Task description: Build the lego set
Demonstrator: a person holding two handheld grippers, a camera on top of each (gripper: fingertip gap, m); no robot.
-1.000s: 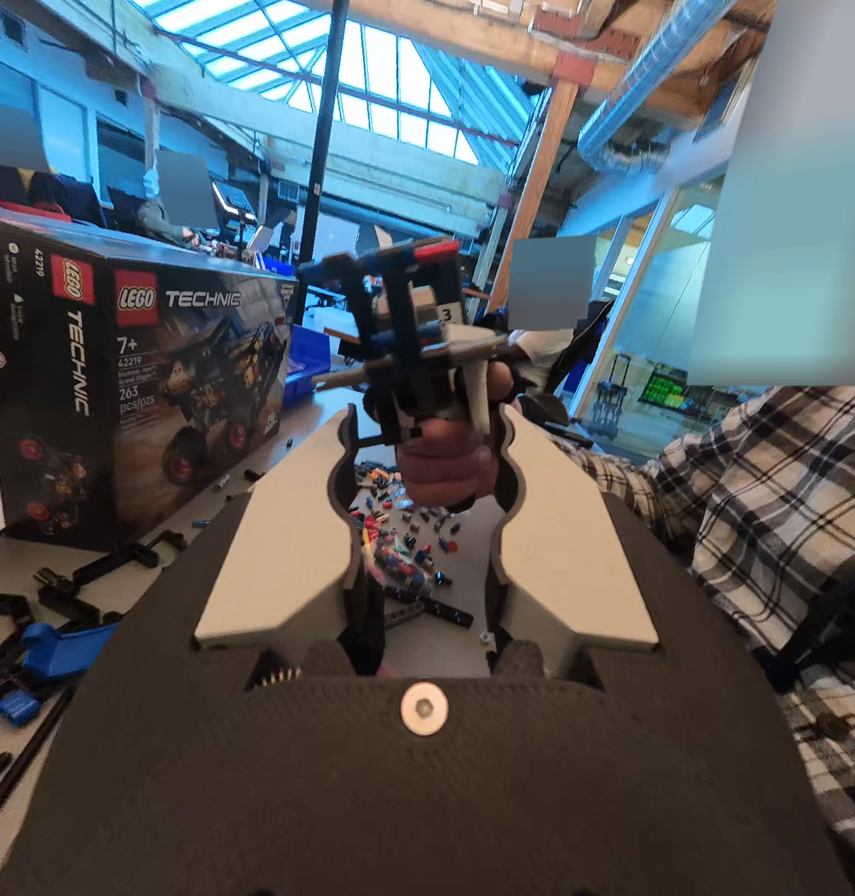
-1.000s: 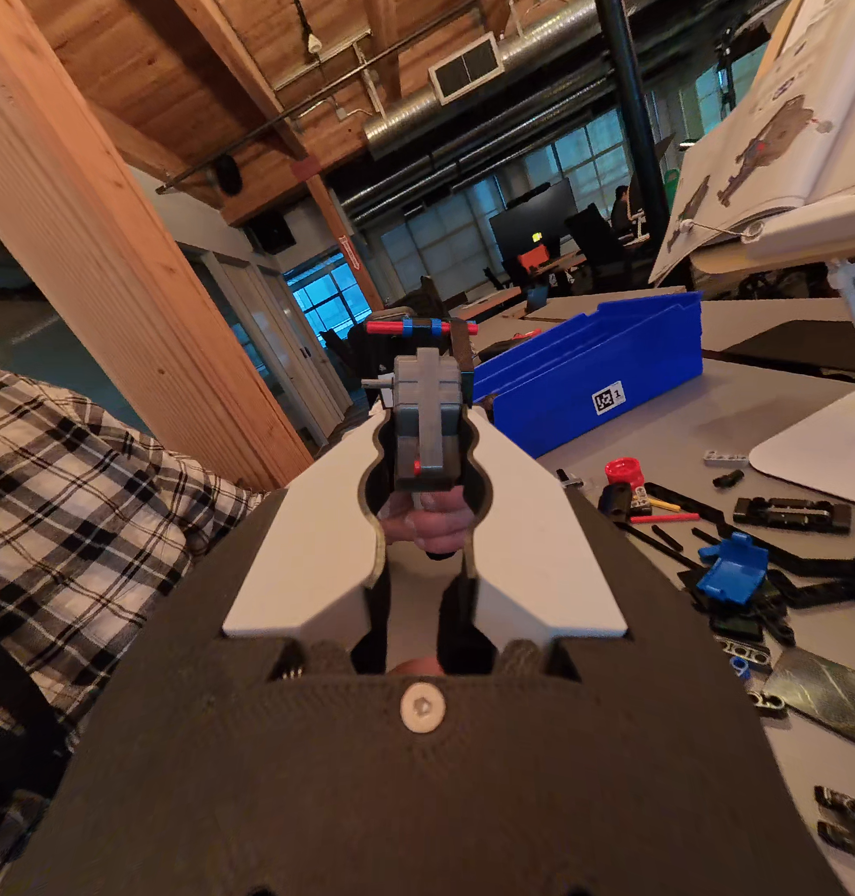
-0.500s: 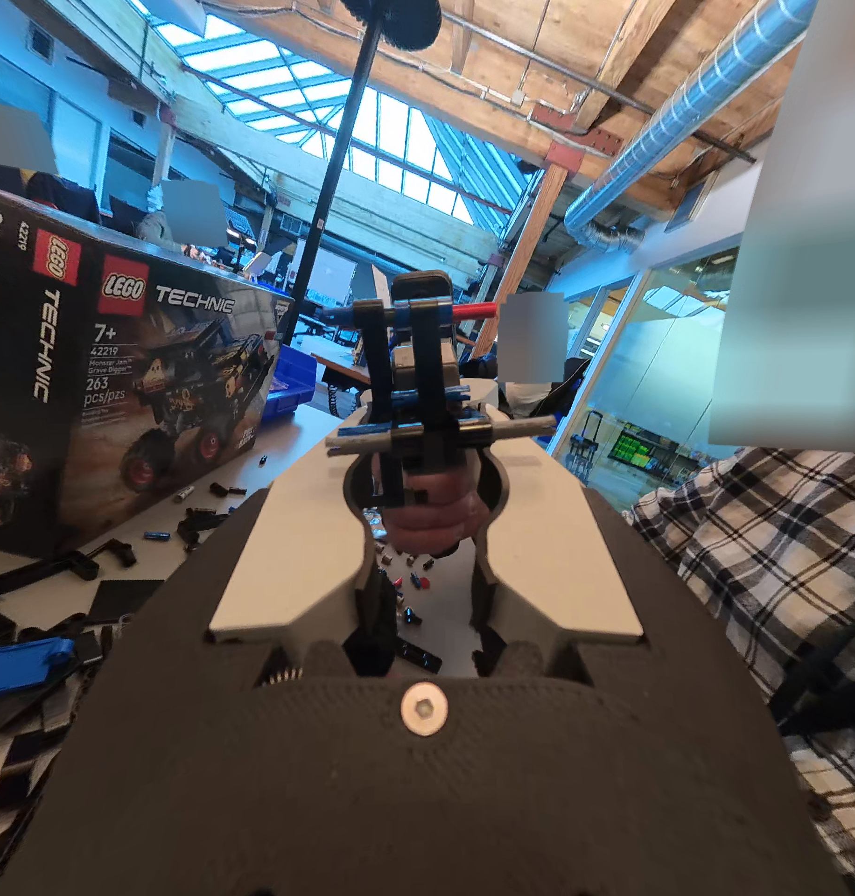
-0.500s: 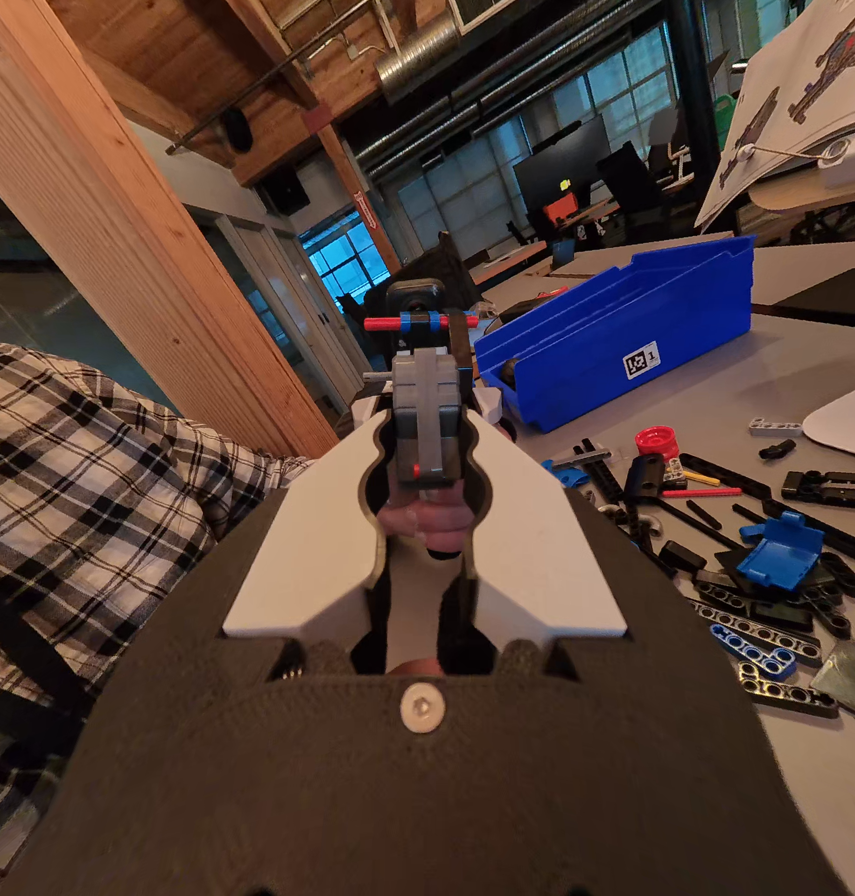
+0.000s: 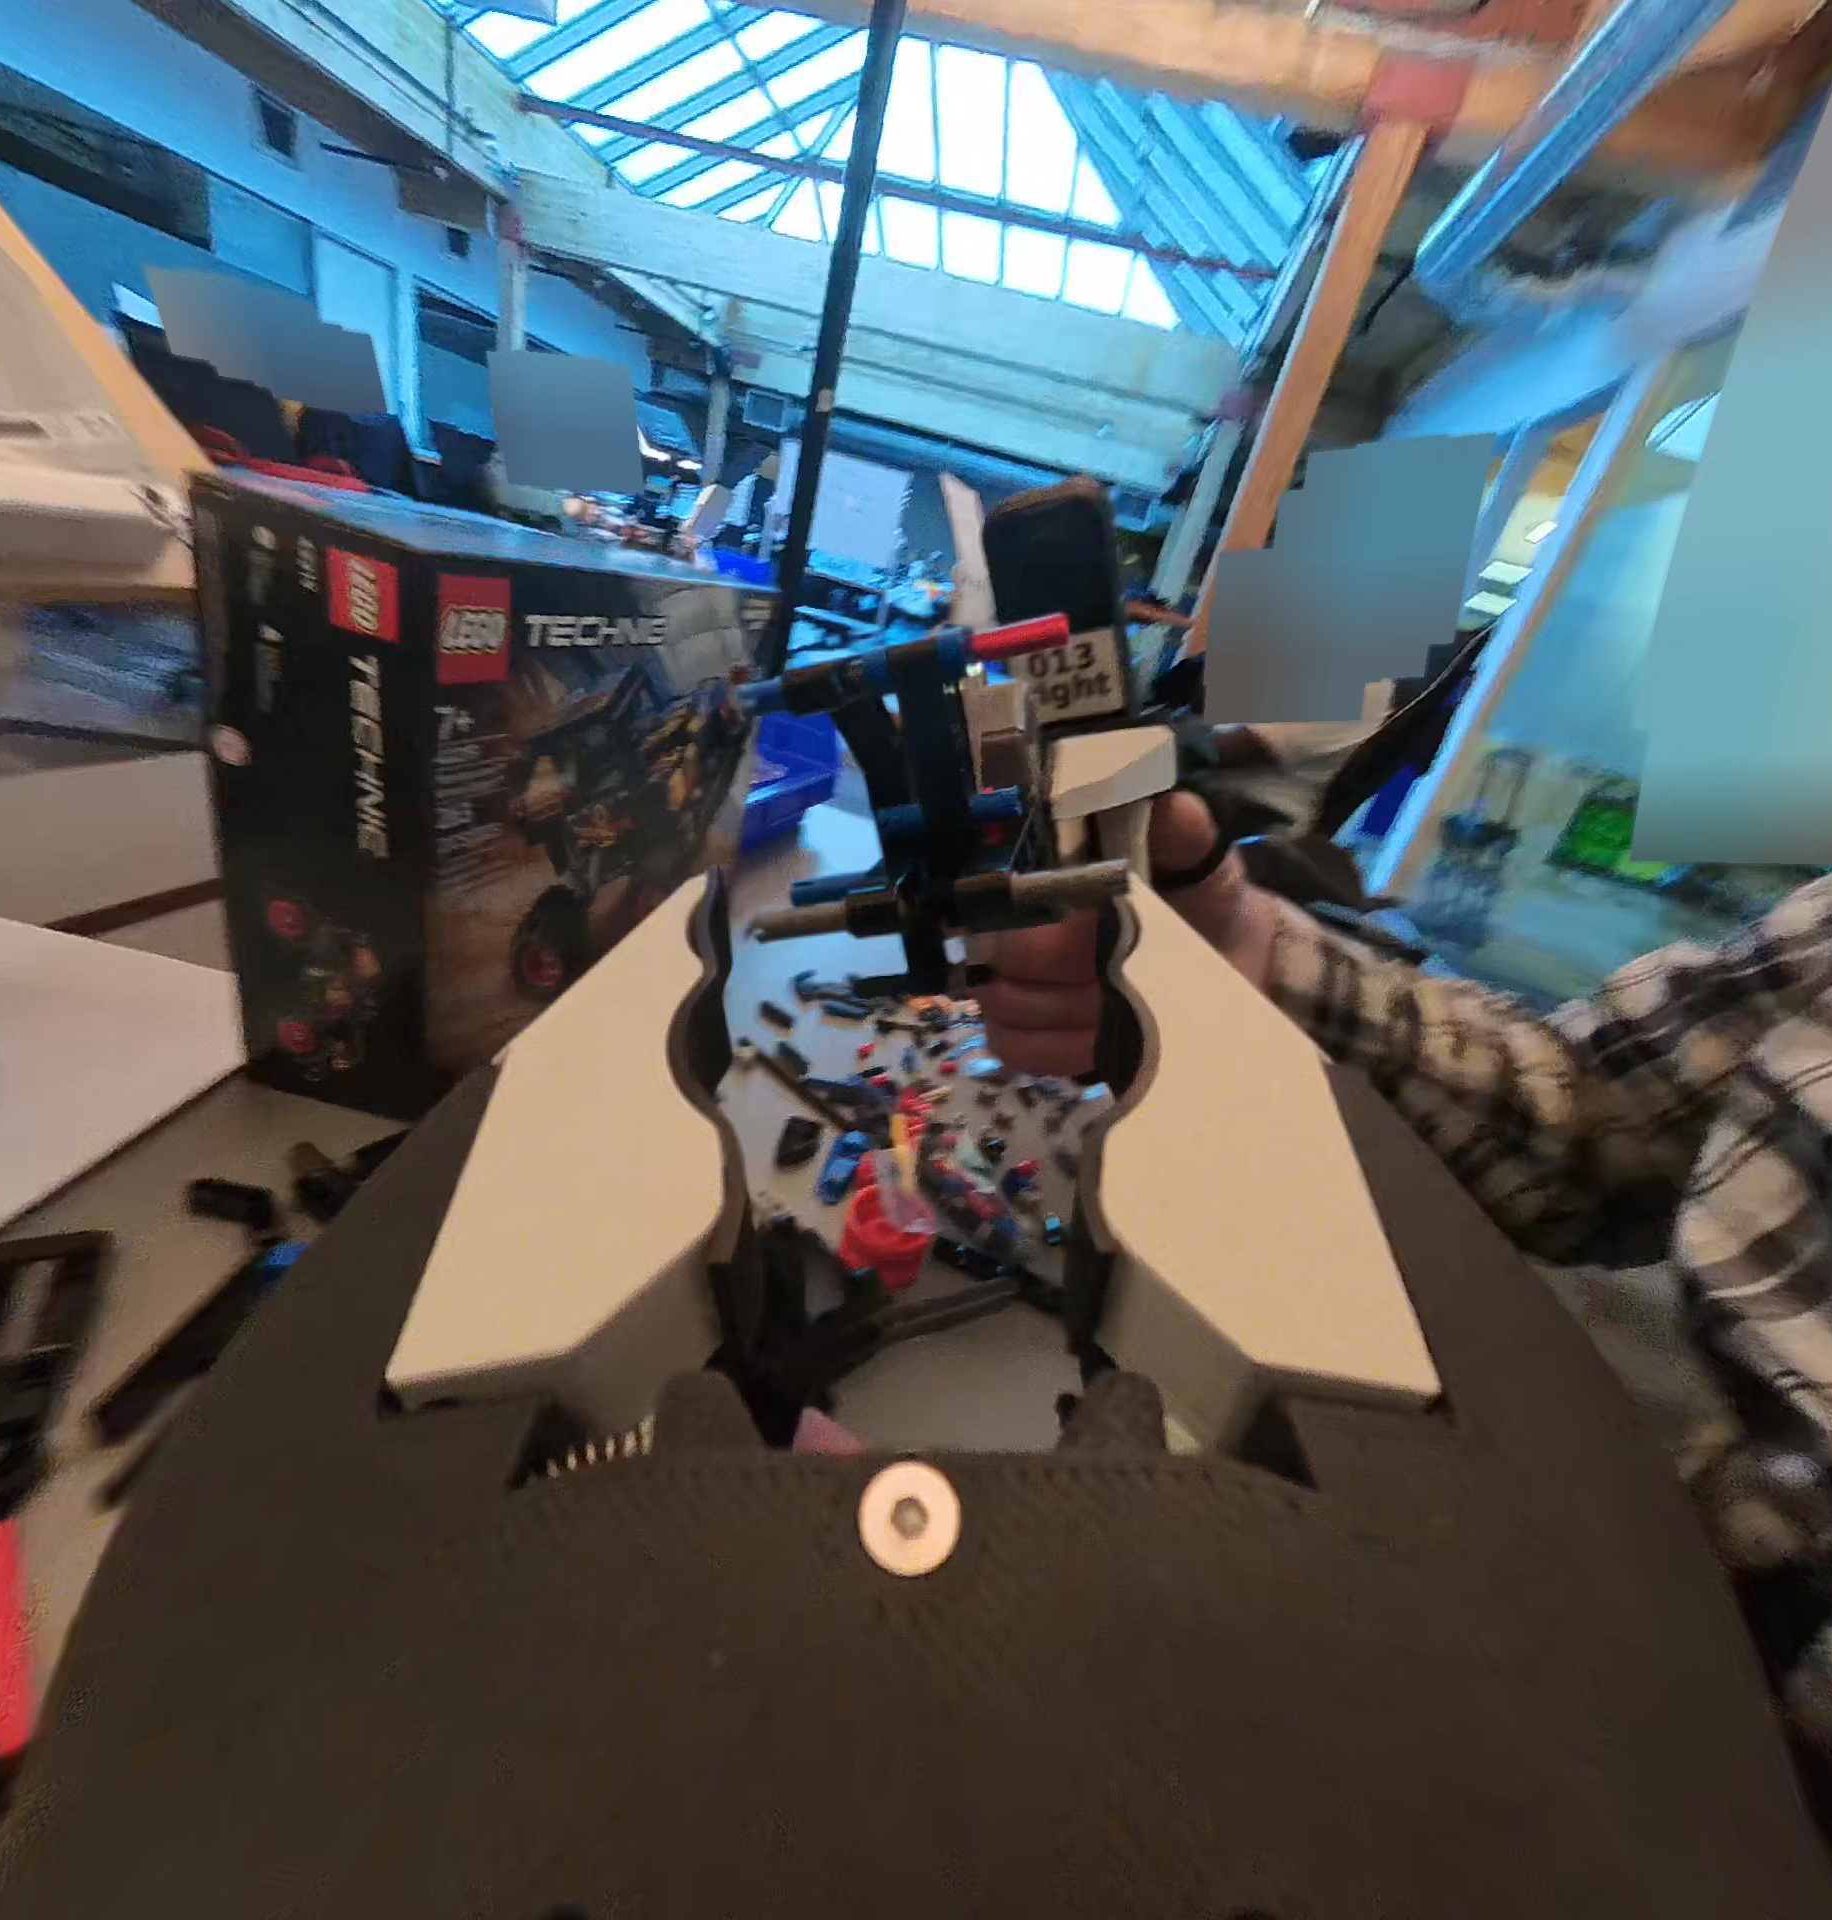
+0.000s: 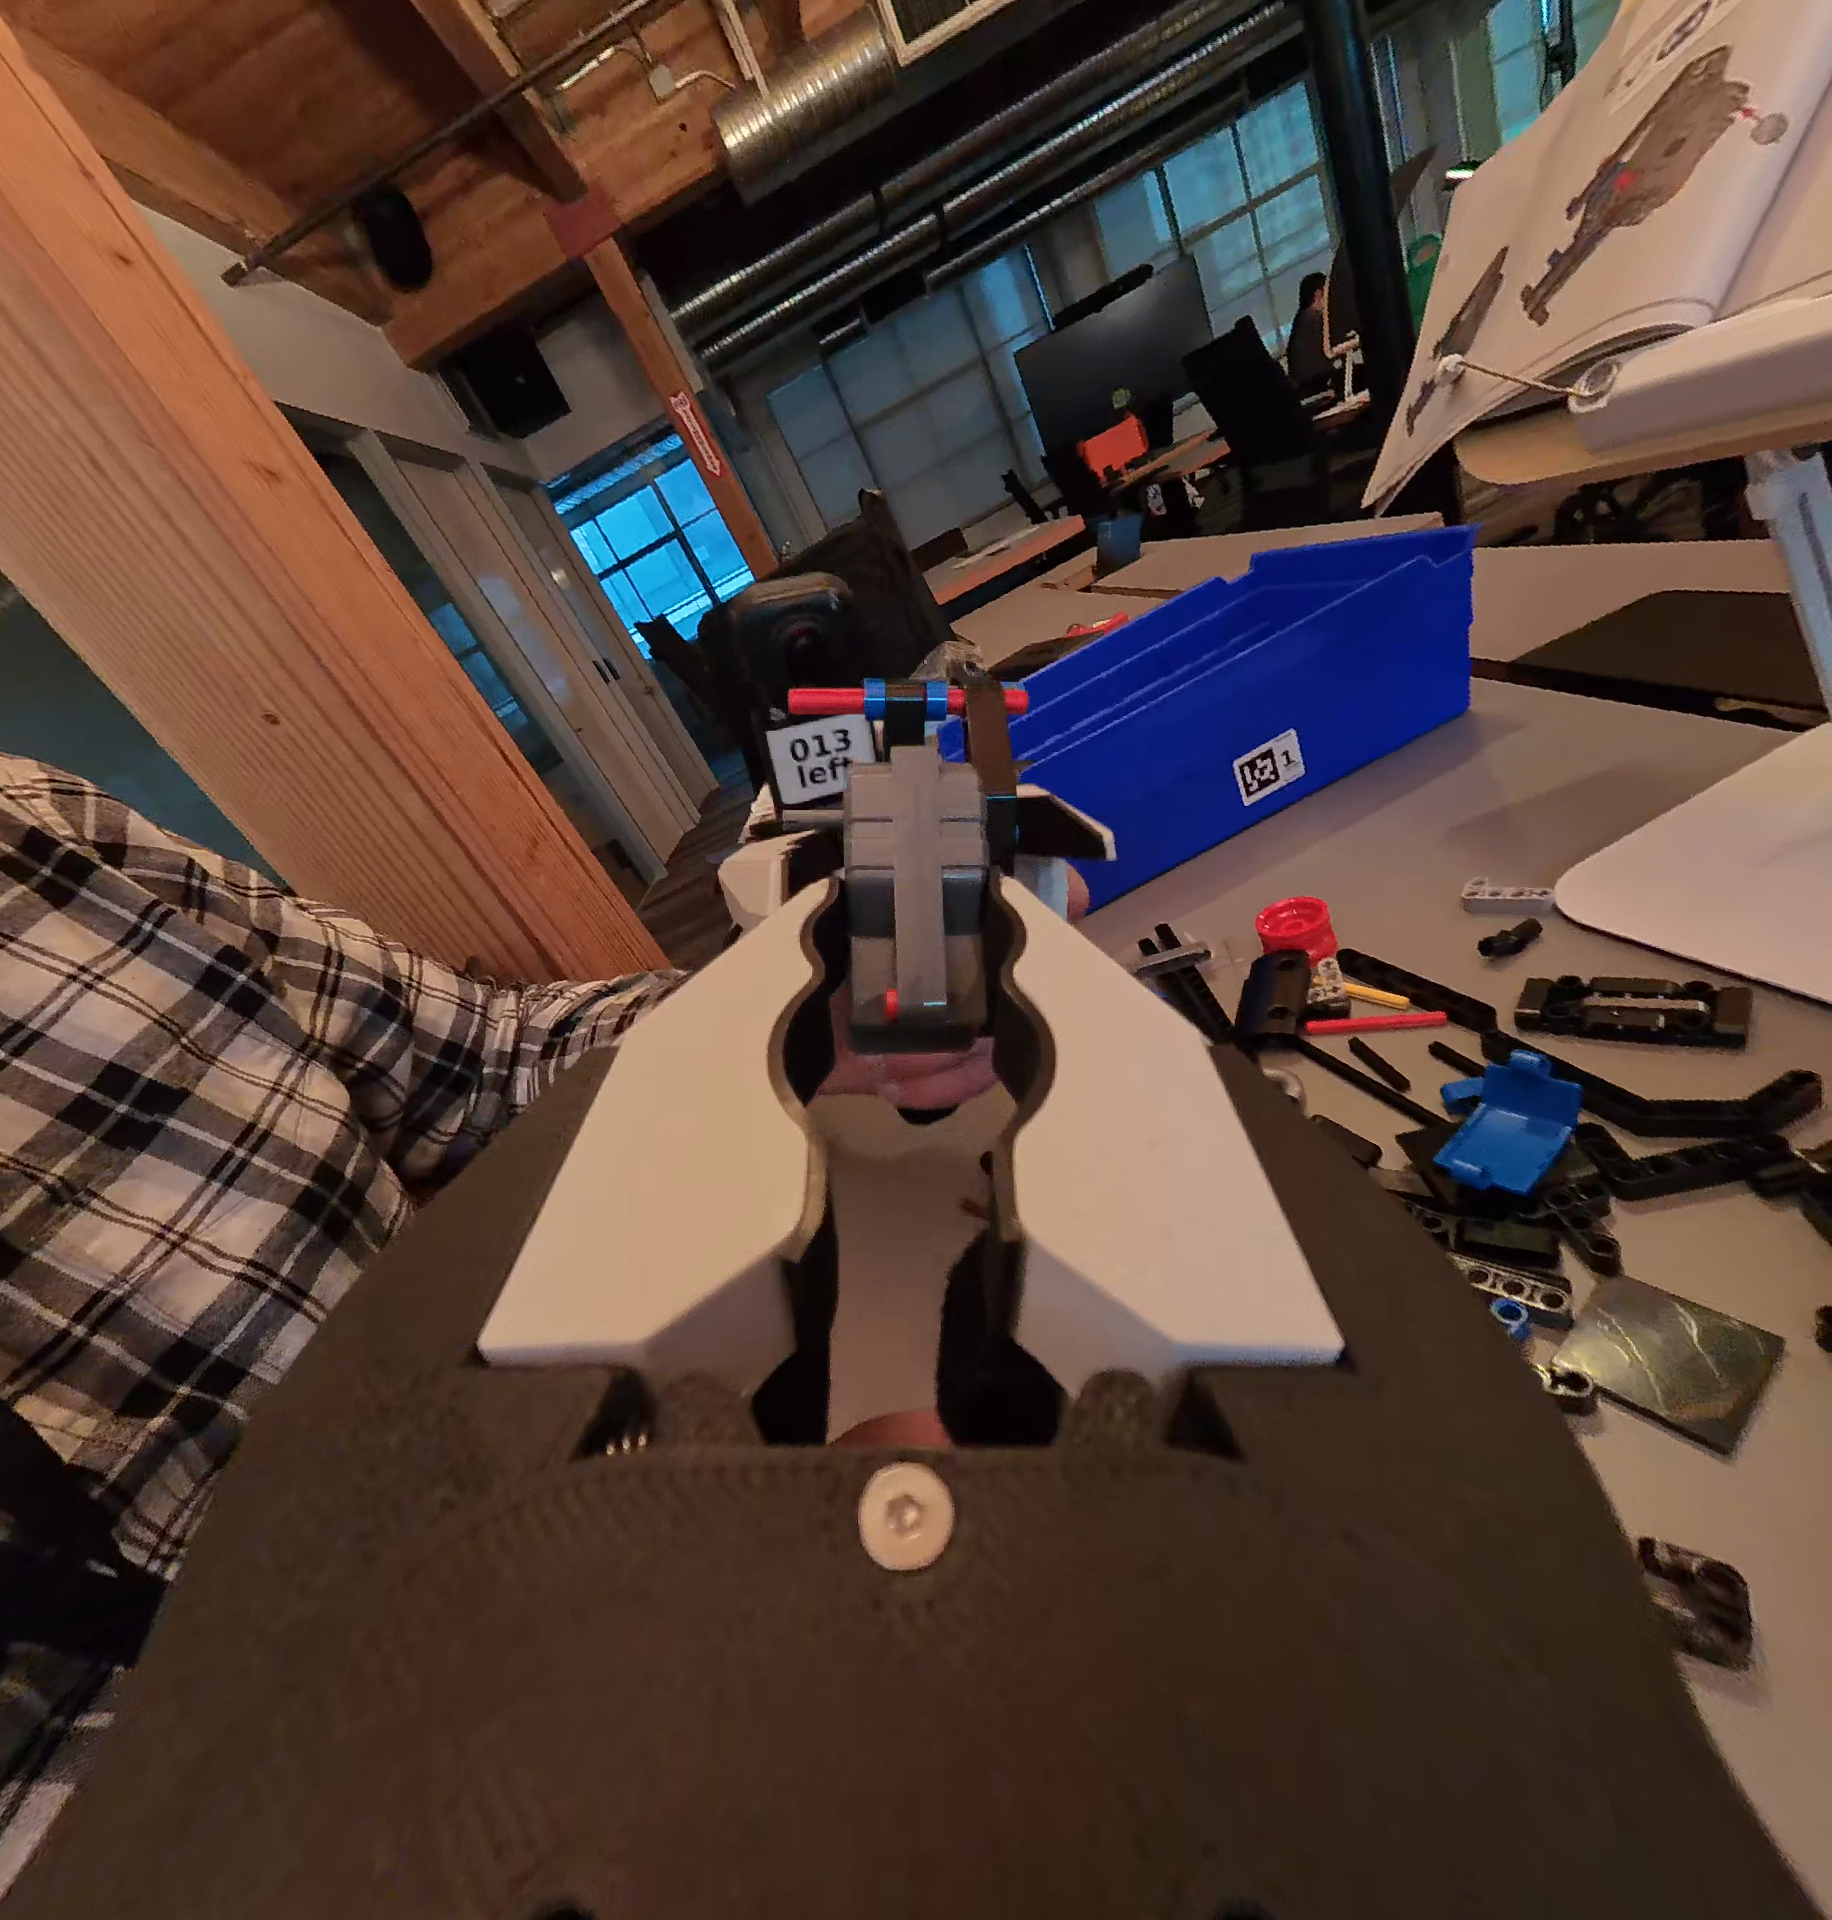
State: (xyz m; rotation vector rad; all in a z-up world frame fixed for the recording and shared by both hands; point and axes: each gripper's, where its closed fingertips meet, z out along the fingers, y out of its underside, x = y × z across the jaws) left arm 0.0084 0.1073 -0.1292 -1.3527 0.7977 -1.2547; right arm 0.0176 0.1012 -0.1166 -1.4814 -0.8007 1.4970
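Your left claw [image 5: 917,997] has opened wide and let go, so only your right claw [image 6: 917,966] pinches the lego build [image 6: 917,883], up above the tabletop [image 6: 1411,862].

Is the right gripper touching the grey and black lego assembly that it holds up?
Touching. In the right wrist view, the right gripper has both white fingers pressed against the sides of the grey and black lego assembly, with no gap.
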